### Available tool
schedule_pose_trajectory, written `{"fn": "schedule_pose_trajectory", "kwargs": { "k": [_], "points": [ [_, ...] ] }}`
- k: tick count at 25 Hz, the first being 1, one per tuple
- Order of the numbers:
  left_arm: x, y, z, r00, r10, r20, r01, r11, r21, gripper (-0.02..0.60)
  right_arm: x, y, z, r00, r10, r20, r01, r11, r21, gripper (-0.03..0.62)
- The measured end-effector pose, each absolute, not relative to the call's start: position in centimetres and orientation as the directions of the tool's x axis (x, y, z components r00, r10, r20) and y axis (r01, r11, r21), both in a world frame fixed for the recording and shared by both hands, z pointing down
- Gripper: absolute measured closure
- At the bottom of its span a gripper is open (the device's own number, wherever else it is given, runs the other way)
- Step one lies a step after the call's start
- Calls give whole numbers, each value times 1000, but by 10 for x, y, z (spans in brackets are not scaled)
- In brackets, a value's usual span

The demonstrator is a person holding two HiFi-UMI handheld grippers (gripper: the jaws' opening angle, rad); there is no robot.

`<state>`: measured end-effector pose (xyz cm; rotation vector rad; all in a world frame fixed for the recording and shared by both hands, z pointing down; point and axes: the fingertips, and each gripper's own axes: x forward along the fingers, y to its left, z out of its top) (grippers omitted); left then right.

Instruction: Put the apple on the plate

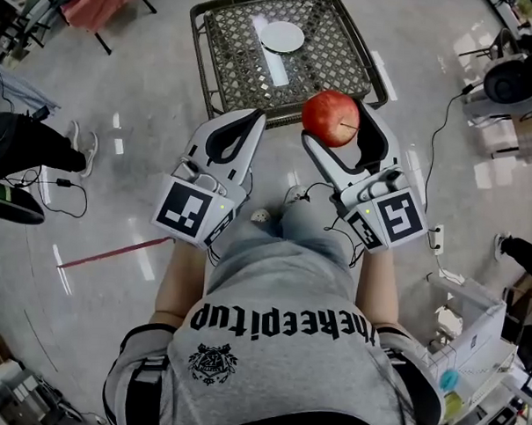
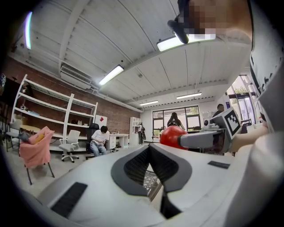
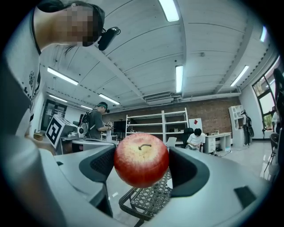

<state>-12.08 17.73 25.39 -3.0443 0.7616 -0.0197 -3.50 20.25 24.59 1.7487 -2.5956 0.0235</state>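
Apple (image 1: 331, 118): red, stem showing, clamped between the jaws of my right gripper (image 1: 334, 121).
My left gripper (image 1: 255, 119): just beside the right one on its left, jaw tips together, carrying nothing.
Plate (image 1: 282, 36): white, resting on a woven table (image 1: 229, 51) ahead of both grippers, well apart from the apple.

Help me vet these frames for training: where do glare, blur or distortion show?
Head view: light streaks glare on the floor and mesh table; apple sharp. Left gripper view: strong fisheye, dark corners, a mosaic patch on top. Right gripper view: the same bending, apple crisp.
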Motion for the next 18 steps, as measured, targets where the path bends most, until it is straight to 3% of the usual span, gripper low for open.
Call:
{"fn": "schedule_pose_trajectory", "kwargs": {
  "k": [18],
  "points": [
    [-110,140,255,856,-515,29,-515,-857,-19,561,-22,154,251,-424,-906,16,-906,424,3,212]
  ]
}}
